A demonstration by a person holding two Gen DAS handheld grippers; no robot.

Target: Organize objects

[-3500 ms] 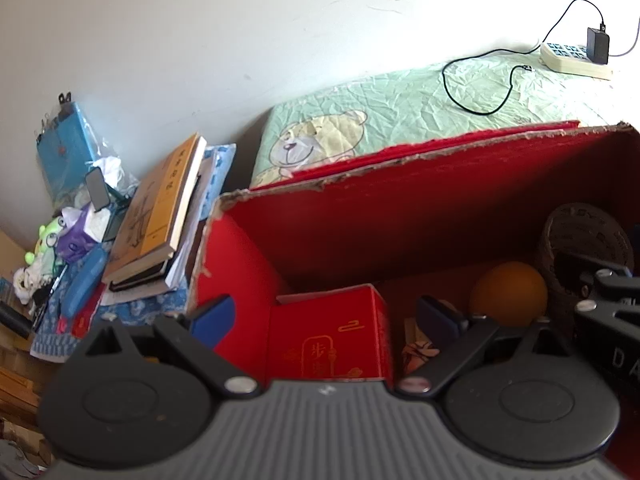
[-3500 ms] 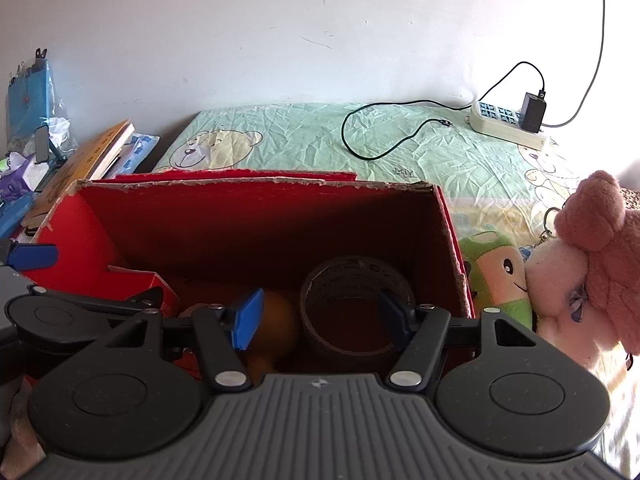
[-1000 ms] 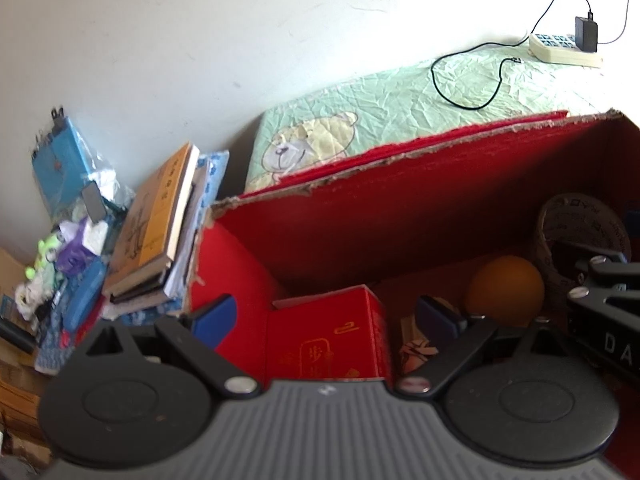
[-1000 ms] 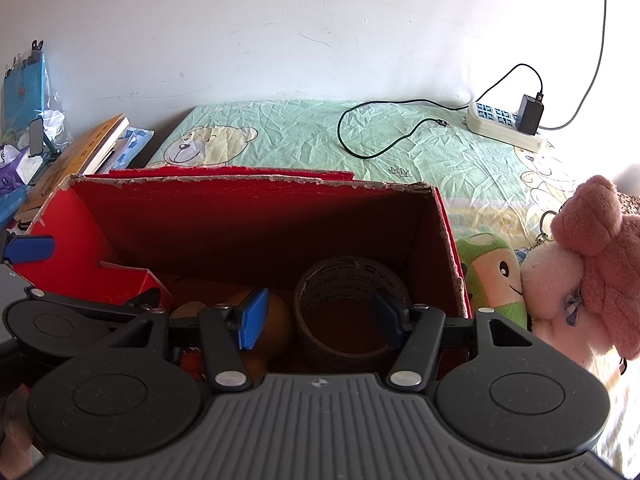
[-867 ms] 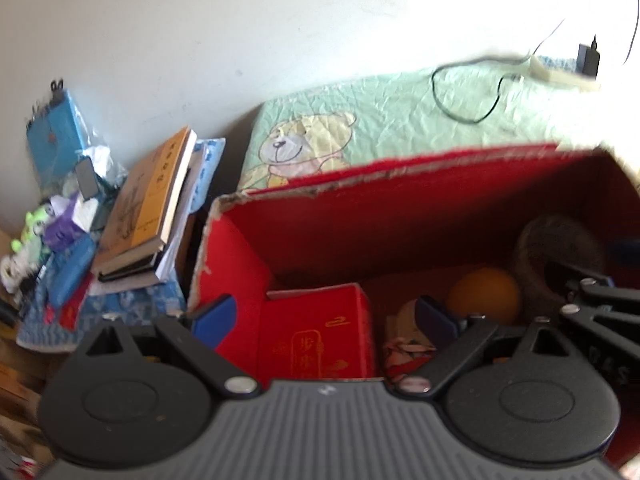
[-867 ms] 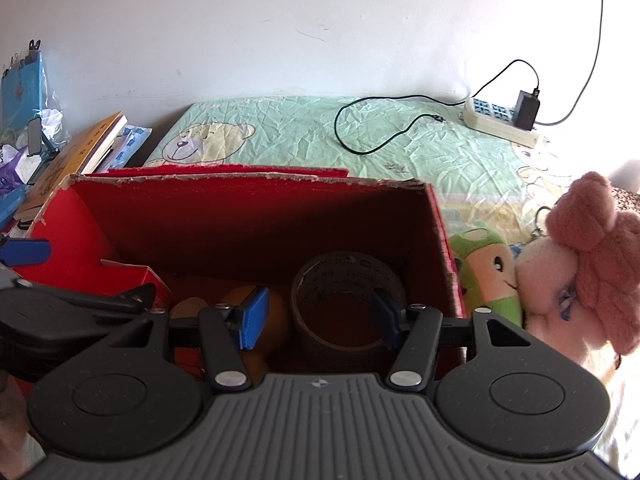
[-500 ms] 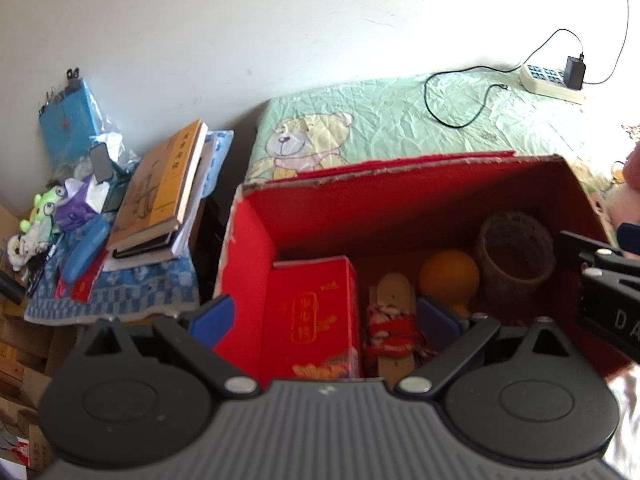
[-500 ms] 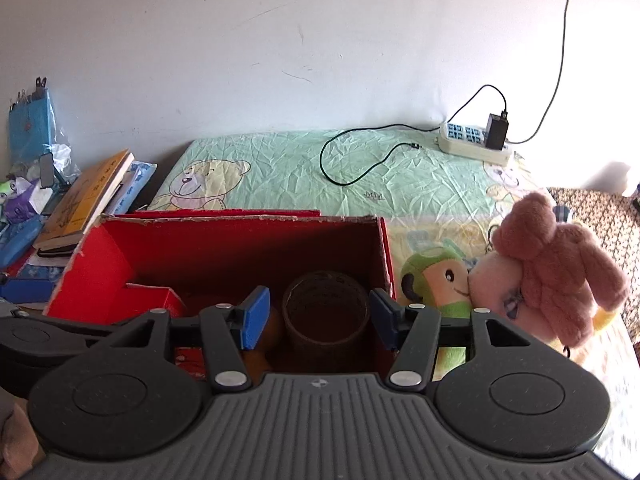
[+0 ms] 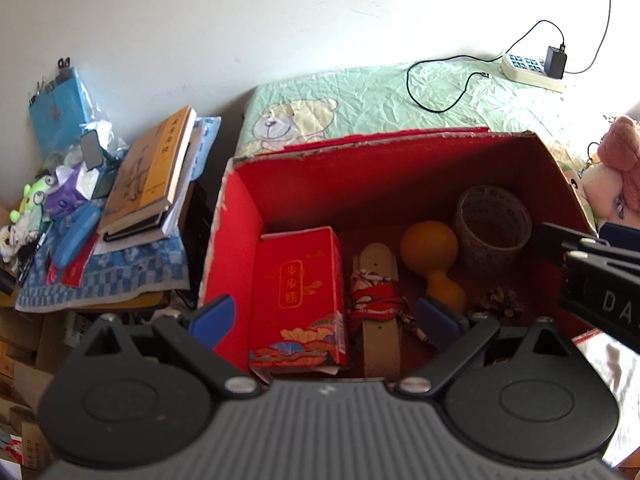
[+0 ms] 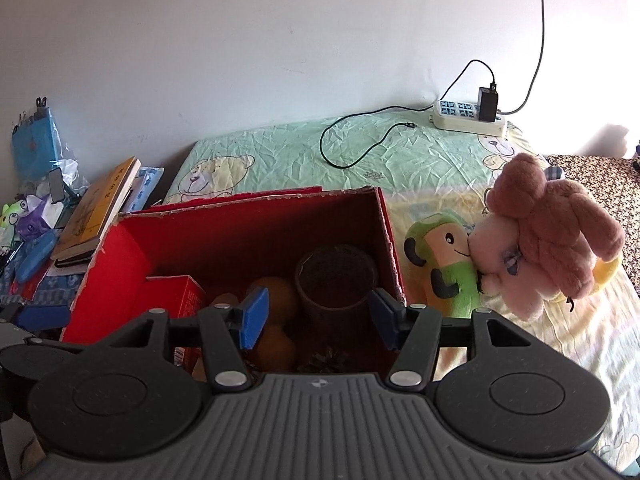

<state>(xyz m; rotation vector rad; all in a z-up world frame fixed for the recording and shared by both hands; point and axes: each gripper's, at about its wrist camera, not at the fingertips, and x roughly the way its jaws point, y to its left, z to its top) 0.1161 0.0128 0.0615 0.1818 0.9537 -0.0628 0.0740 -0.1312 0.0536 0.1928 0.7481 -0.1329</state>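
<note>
Bear-print bed [image 10: 400, 168] against white wall carries red box [image 9: 240, 216] packed with tape roll [image 9: 494, 220], orange gourd [image 9: 430, 244], red carton [image 9: 298, 292]. Left tool [image 9: 322, 316], right tool [image 10: 316, 318] hover above, both spread, empty. Risk: plush toys [image 10: 540, 232] just beside box, unpacked, may topple when gripped.

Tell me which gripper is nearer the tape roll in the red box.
Right. The right gripper hangs open just before the tape roll; the left gripper, also open, sits over the box's other end.
</note>
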